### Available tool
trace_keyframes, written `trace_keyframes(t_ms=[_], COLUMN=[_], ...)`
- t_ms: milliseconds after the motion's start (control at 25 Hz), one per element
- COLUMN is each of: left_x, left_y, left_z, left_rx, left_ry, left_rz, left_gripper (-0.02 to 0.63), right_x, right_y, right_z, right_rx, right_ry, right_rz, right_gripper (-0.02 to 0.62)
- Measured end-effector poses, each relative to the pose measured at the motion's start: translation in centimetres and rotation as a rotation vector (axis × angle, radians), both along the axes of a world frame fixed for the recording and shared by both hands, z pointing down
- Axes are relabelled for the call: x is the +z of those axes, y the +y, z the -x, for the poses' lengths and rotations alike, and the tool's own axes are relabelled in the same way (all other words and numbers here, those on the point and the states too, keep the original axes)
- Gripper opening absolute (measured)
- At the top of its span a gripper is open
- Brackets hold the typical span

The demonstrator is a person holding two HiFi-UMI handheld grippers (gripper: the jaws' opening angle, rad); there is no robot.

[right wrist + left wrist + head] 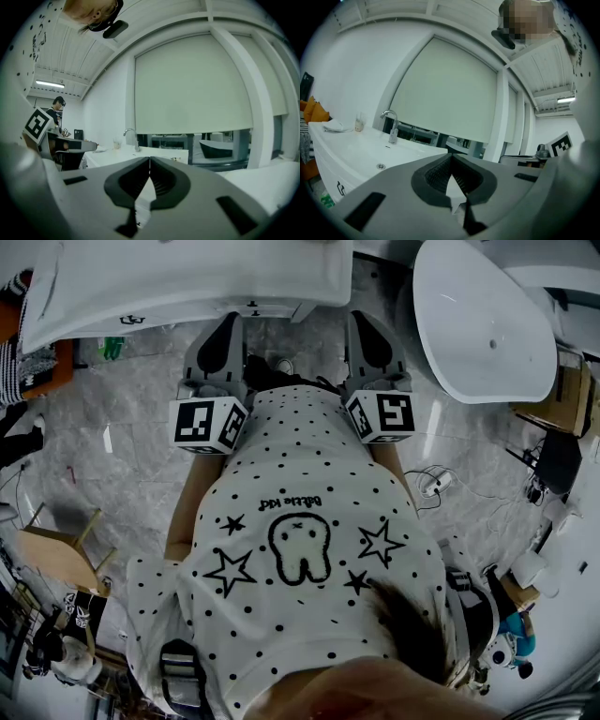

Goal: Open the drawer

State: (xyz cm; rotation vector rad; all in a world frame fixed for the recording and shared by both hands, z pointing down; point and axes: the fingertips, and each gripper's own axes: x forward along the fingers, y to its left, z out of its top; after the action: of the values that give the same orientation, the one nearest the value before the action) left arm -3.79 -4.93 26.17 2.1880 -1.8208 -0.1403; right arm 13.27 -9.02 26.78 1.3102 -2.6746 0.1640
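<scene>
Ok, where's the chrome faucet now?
In the left gripper view, the chrome faucet stands left of centre on the white basin counter, behind the round drain, right of a small cup.

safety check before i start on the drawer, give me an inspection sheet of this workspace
surface: white vanity counter with basin and faucet
job's things: drawer not made out in any view
clutter: cup and cloth at the counter's far end
grippers: left gripper and right gripper both have fingers together, nothing between
cables: white cable loose on the floor
surroundings: marble floor, white bathtub, drawn blind
</scene>
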Motion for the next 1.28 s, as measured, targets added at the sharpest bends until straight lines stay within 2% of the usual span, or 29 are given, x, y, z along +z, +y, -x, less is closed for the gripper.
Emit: trace_keyframes(t_ms=[360,720,920,1000,1040,1280], left_x=[0.6,5.4,10.4,13.1,14.5,22.5], left_y=[-0.7,-1.5,-2.0,-2.4,-2.5,-3.4], left_z=[0.9,2.5,2.3,2.1,1.9,2.2], left_rx=[-0.023,-0.006,0.067,0.108,0.127,0.169], left_ry=[0.011,-0.1,-0.159,-0.173,-0.183,-0.21], left_rz=[0.03,0.199,0.317,0.372,0.397,0.522], left_gripper=[0.005,0.005,0.011,0.07,0.078,0.08], right_x=[0.2,0.8,1.5,1.7,1.8,1.9], right_y=[-0.2,-0.6,-0.6,-0.7,-0.7,-0.4], right_z=[-0.7,-1.7,-1.9,-1.7,-1.6,-0.9], right_rx=[0.022,0.039,0.031,0.031,0.032,0.039], right_ry=[0.001,0.034,0.071,0.08,0.083,0.106], right_rz=[0.008,0.032,0.065,0.067,0.067,0.071], right_gripper=[0.014,0.014,0.014,0.014,0.014,0.014])
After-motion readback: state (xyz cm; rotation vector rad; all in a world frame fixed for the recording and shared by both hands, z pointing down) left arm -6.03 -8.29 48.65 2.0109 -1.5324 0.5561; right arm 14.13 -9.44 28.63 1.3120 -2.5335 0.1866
